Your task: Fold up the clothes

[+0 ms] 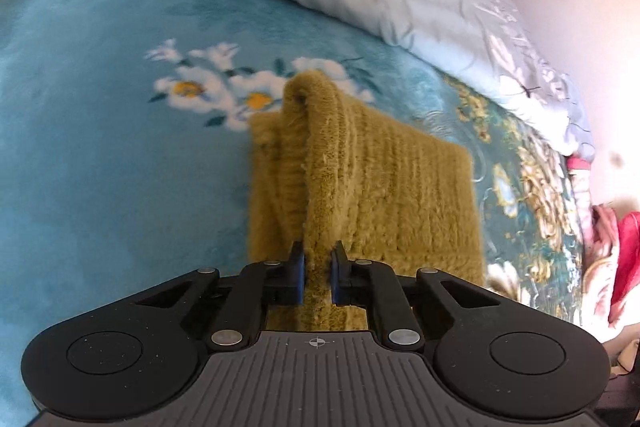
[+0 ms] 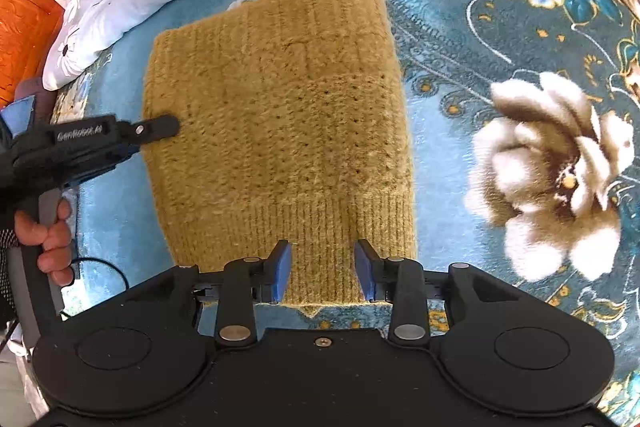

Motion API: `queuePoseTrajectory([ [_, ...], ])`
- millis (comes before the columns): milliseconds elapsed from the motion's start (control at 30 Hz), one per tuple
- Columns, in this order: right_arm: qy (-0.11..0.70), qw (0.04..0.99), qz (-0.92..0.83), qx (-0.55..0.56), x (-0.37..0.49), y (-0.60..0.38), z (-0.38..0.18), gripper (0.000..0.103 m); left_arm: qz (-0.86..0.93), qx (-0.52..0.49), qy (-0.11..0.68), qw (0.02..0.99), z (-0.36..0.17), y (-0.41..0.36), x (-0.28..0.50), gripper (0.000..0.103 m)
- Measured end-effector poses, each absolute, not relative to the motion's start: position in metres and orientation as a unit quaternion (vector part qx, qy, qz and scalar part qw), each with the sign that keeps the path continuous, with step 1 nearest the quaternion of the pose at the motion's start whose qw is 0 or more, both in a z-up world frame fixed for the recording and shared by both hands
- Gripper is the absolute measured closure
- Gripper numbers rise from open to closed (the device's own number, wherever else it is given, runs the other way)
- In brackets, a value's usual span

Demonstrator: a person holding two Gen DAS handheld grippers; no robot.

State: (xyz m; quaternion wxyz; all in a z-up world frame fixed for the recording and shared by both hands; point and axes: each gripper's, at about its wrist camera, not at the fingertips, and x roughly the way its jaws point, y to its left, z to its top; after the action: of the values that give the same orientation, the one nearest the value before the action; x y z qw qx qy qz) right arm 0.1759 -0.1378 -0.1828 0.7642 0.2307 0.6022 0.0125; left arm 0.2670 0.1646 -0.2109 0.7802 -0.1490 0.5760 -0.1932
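Left gripper (image 1: 318, 277) clamped on sweater (image 2: 276, 131) edge | right gripper (image 2: 322, 269) apart over hem, lower centre | next: pinch hem, fold.

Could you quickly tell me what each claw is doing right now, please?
Left claw: shut on a raised fold of the mustard knit sweater.
Right claw: open, its pads either side of the sweater's ribbed hem, not pressing it.

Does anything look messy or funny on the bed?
Nothing is spilled or torn. The only untidy bit is on the yellow sweater: in the left wrist view, the left gripper pinches a raised ridge of knit, so that edge stands up instead of lying flat on the blue floral blanket.
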Motion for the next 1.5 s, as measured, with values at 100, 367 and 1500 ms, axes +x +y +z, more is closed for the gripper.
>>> queuePoseTrajectory([
  [100, 0.602, 0.761, 0.009, 0.24, 0.174, -0.139, -0.185, 0.067, -0.185, -0.155, 0.589, 0.772, -0.219, 0.171, 0.262, 0.093],
  [367, 0.59, 0.754, -0.013, 0.288, 0.155, -0.15, -0.195, 0.062, -0.192, -0.131, 0.605, 0.762, -0.22, 0.162, 0.275, 0.084],
  [1500, 0.434, 0.692, -0.157, 0.555, 0.096, -0.167, -0.254, 0.033, -0.239, -0.136, 0.606, 0.747, -0.259, 0.136, 0.359, 0.044],
])
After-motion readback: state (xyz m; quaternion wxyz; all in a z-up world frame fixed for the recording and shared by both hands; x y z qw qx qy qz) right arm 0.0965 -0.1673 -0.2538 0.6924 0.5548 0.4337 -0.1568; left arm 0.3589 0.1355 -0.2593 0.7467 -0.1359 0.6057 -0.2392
